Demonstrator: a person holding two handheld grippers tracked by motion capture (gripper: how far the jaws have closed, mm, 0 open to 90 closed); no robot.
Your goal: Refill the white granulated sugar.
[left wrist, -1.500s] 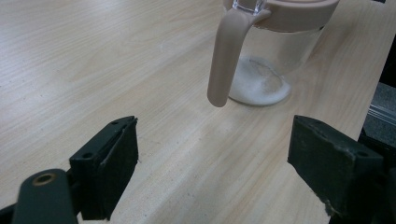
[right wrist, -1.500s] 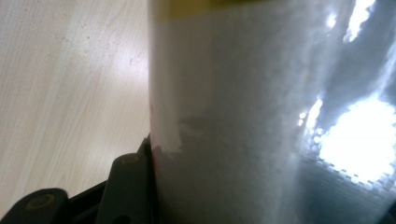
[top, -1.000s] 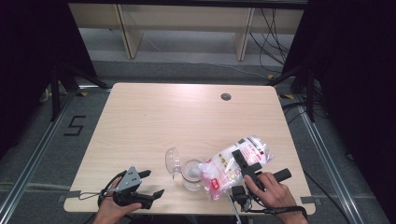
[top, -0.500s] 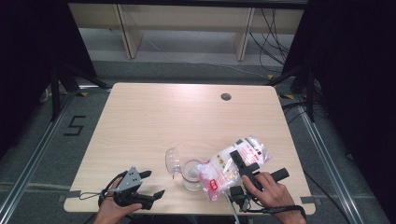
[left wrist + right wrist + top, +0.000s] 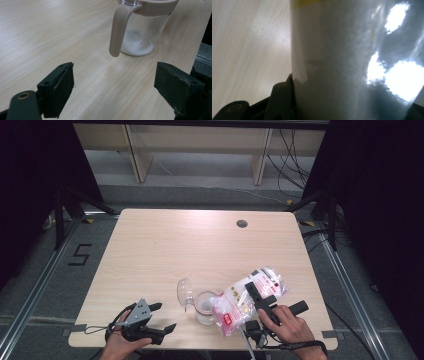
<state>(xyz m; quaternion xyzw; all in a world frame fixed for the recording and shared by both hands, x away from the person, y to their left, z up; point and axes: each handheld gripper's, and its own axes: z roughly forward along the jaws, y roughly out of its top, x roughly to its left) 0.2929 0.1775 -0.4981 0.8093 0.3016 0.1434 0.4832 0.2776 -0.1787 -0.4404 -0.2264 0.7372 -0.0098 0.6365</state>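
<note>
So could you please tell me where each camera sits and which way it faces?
High view: above the person's side, looking forward and down on the table; both hands, left gripper, right gripper clamping the bag.
Left gripper view: rides that gripper, facing the glass jar between open jaws.
Right gripper view: pressed against the bag.
Shared: high and left views both show the jar.

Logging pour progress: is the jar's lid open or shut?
Open. The lid is flipped up beside the jar, whose mouth faces the tilted bag; white powder lies at its bottom.
</note>
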